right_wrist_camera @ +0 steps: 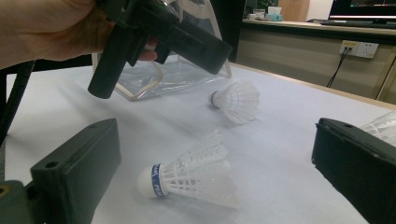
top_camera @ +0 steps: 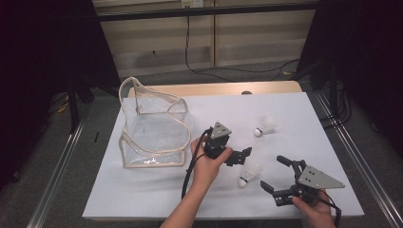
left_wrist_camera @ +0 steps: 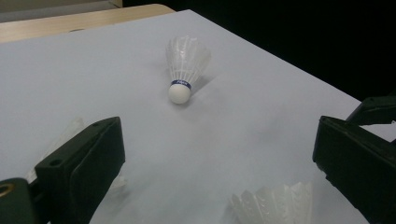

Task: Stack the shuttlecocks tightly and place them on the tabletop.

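Note:
Three white shuttlecocks lie on the white table top [top_camera: 157, 190]. One [top_camera: 264, 127] rests far right; in the left gripper view this shuttlecock [left_wrist_camera: 186, 65] lies cork toward me. A second [top_camera: 249, 173] lies just ahead of my right gripper [top_camera: 273, 173], which stands open; the same shuttlecock [right_wrist_camera: 196, 175] has a blue band at its cork. A third [right_wrist_camera: 236, 100] lies near the clear bag, under my left gripper's black fingers [right_wrist_camera: 196, 44]. My left gripper [top_camera: 237, 156] hovers over the table, open and holding nothing, with feathers [left_wrist_camera: 275, 203] low between its jaws.
A clear plastic bag [top_camera: 152, 128] with a cream trim stands open at the table's left. A wooden surface [top_camera: 214, 89] borders the far edge. Dark curtains and metal rails flank the table on both sides.

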